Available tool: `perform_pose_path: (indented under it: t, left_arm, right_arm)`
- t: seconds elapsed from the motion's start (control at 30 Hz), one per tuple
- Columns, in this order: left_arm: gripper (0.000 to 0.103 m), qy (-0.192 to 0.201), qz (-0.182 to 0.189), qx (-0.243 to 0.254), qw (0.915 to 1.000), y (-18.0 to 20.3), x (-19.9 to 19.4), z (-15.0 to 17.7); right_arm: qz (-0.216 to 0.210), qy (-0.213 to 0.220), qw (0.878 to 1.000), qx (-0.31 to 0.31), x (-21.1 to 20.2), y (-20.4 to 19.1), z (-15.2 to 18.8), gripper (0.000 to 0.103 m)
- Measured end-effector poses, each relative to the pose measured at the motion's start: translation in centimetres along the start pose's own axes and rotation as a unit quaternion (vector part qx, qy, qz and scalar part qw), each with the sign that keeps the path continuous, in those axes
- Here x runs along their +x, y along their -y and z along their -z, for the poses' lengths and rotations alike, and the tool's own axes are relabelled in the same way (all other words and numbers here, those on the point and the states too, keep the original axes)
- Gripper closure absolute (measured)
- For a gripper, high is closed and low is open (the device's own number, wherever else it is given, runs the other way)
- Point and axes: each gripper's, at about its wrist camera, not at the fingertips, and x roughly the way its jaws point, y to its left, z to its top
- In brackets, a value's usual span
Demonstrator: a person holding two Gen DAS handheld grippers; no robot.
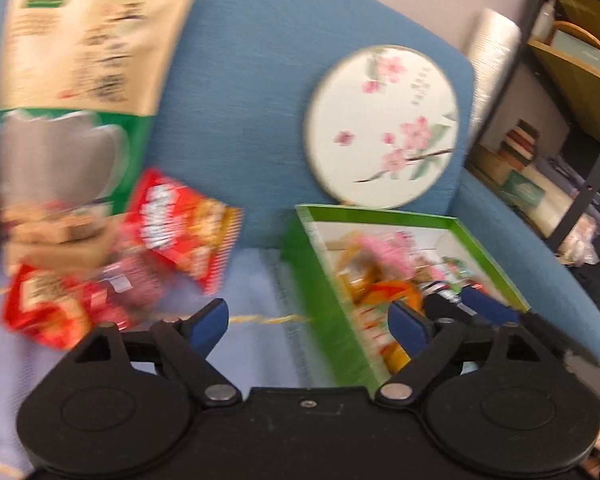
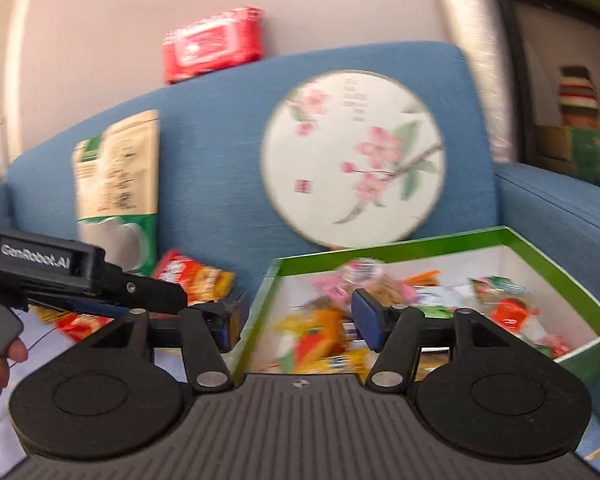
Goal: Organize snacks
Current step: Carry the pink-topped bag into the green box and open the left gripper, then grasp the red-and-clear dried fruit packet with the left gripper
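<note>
Straddling green box (image 2: 520,240) wall, right tool (image 2: 296,320) spread empty

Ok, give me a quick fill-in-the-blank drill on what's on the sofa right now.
1. The snacks already sorted lie inside the ____ box.
2. The round fan leaning on the sofa back is painted with pink ____.
3. The jaws of the right gripper stand ____, with nothing between them.
4. The tall kraft pouch stands to the ____ of the fan.

Missing words: green; blossoms; open; left
</note>
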Motion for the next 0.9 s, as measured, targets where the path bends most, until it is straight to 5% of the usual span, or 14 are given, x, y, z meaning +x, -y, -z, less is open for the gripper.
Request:
perform_pose_path:
  t: [0.27,0.67,0.7,0.73,0.8,0.9]
  left_arm:
    - [0.000,0.009,-0.078,-0.031,0.9964,-6.2,-1.8,-0.1]
    - [0.000,-0.021,-0.156,0.002,0.9876,-7.9,5.1,-2.9]
    - [0.019,-0.031,-0.161,0.004,0.9864,-8.0,5.6,-2.7]
    - [0.026,-0.039,-0.146,-0.006,0.9884,-8.4,5.9,-2.4]
    - [0.056,-0.044,-0.110,-0.033,0.9924,-8.7,5.2,-1.7]
    - [0.058,-0.074,-0.058,-0.063,0.9936,-8.2,3.6,0.1]
  right_arm:
    - [-0.059,-0.035,0.997,-0.044,0.8,-4.0,1.5,0.001]
    - [-0.084,-0.041,0.994,-0.047,1.2,-4.4,2.1,0.000]
    - [-0.086,-0.044,0.994,-0.048,1.3,-4.5,2.2,0.000]
    - [-0.089,-0.047,0.994,-0.049,1.4,-4.5,2.3,0.000]
    - [-0.094,-0.054,0.993,-0.048,1.5,-4.6,2.3,0.000]
    - [-0.114,-0.070,0.990,-0.051,1.5,-5.1,2.4,0.000]
